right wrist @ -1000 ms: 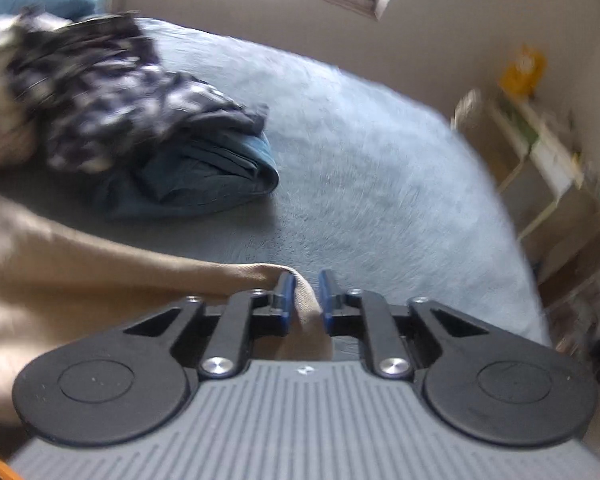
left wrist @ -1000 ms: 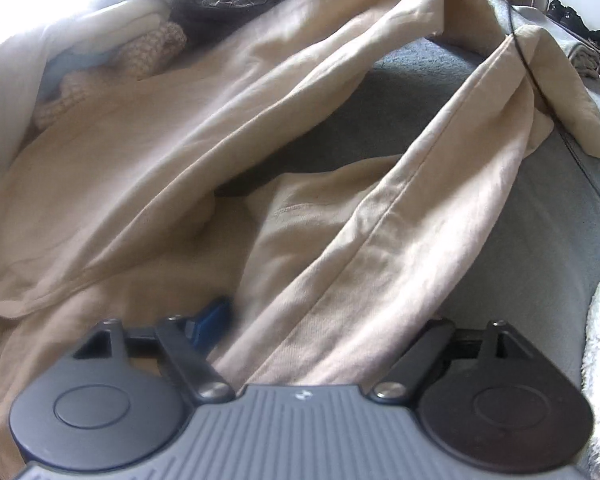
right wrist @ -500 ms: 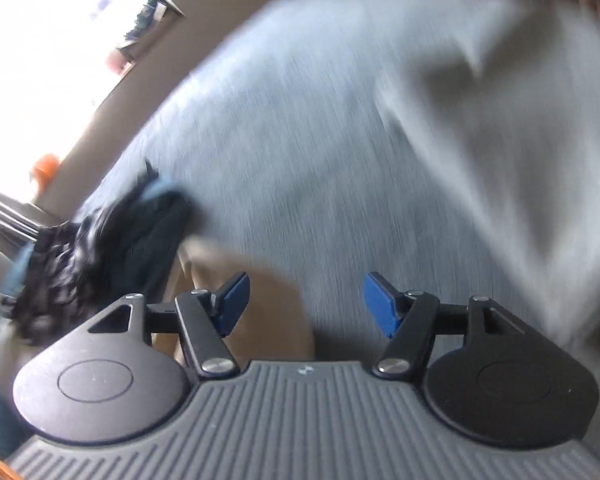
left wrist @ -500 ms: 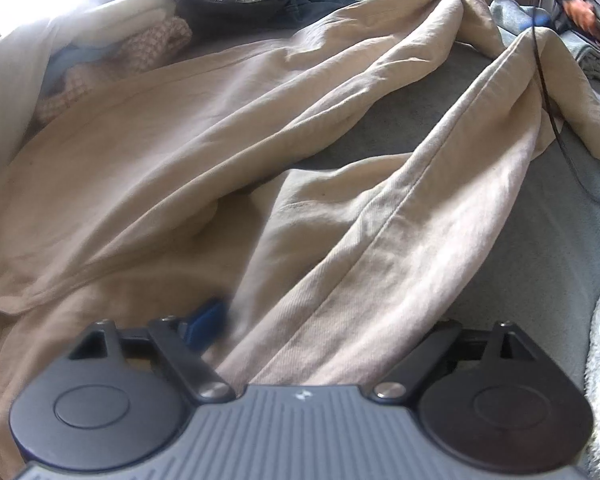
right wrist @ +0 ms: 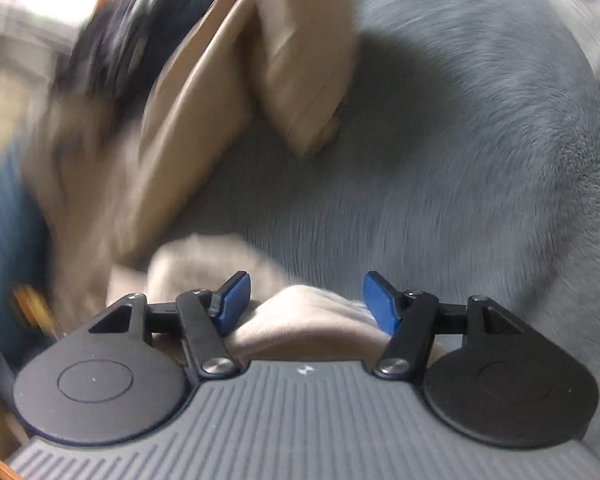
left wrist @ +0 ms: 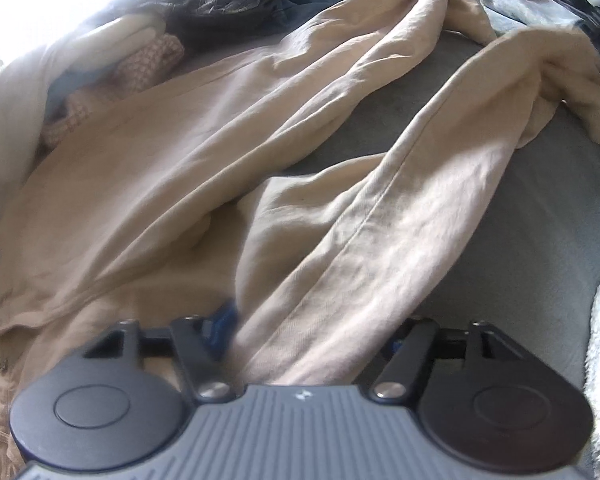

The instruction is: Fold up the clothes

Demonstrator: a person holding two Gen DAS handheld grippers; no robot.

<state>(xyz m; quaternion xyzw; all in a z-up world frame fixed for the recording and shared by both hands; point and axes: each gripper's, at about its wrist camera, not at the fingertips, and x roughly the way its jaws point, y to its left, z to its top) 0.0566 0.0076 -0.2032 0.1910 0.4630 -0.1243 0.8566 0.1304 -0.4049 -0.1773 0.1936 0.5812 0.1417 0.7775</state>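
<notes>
Left wrist: beige trousers (left wrist: 260,184) sprawled, creased, legs apart; far end possibly bunched.

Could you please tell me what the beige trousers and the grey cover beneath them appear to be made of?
The beige trousers look like matte woven cotton or linen twill: soft creases and a stitched side seam. The grey cover looks like plush fleece, with short brushed fibres catching the light, though motion blur leaves that open.

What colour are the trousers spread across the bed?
Beige, a light tan. The trousers show best in the left wrist view, lying on the grey bed cover.
</notes>
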